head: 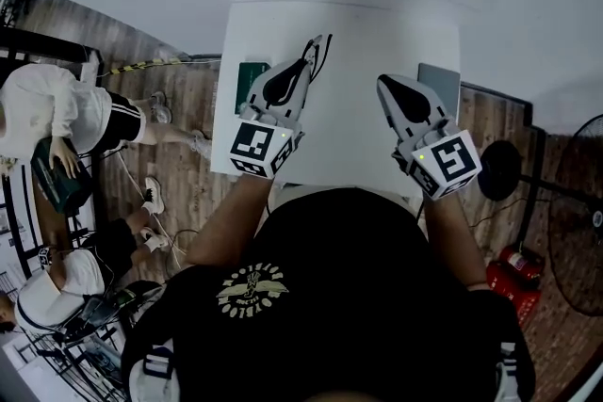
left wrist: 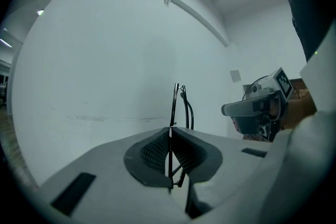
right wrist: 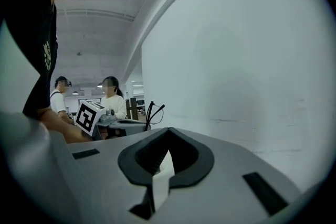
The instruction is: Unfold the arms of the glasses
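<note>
A pair of thin black glasses (left wrist: 176, 105) stands upright between the jaws of my left gripper (left wrist: 169, 131), which is shut on its frame. In the head view the glasses (head: 317, 50) stick out past the left gripper (head: 303, 63), held above the white table (head: 358, 136). The arms look folded against the frame. My right gripper (head: 384, 82) hovers to the right of the glasses, apart from them. Seen from the right gripper view, the right gripper (right wrist: 168, 131) is shut with nothing in it, and the glasses (right wrist: 152, 112) show off to its left.
A dark green flat object (head: 251, 76) lies near the table's left edge. A grey slab (head: 439, 82) sits at the right edge. Two people (head: 57, 118) are beside the table on the left. A fan stand (head: 499, 169) and a red canister (head: 513, 270) stand on the right floor.
</note>
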{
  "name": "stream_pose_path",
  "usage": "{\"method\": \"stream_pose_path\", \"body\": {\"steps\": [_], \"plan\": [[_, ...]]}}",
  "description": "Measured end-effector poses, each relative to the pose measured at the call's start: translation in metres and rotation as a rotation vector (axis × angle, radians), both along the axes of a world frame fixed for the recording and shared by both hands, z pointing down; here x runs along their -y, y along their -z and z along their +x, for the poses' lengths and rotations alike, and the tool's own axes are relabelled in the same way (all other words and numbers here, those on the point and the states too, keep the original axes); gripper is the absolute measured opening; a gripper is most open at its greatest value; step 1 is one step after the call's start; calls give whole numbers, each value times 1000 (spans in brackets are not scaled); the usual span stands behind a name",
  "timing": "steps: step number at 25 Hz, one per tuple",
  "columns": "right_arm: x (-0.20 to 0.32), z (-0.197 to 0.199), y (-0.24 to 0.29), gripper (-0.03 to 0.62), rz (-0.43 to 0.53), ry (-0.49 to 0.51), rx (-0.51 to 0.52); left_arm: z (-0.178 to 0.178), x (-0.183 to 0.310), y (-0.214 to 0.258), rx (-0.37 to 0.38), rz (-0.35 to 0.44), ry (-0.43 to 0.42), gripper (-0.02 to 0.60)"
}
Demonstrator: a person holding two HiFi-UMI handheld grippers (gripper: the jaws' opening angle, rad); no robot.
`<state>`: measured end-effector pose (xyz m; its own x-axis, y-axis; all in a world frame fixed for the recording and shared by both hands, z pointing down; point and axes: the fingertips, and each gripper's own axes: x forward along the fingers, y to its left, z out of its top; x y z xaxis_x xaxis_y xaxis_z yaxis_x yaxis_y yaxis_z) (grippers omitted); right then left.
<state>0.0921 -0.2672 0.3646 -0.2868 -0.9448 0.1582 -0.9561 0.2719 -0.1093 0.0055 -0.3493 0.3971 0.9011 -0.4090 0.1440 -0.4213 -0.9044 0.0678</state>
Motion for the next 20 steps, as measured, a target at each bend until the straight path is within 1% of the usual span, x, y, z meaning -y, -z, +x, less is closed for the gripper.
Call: {"method": "stream_pose_path", "body": {"steps": [4,7,11,12,15,20], "plan": [[1,-16,1,0,-9,62,17,3,-15,14,-22,23,-38,20],[2,-26,10,2,11,107,28,7,-27,19,-29,35,-85,20],[-1,-31,22,3,50,126,50,10,-40,23,-44,37,-135,20],[-3,-33,24,15,57,131,56,11,-44,23,-50,37,-151,20],[-6,-41,29,74,72,149,79,10,-52,26,-63,39,-180,20],[-9,-48,38,84,76,194,161,15,-63,31,-52,82,-213,20]]}}
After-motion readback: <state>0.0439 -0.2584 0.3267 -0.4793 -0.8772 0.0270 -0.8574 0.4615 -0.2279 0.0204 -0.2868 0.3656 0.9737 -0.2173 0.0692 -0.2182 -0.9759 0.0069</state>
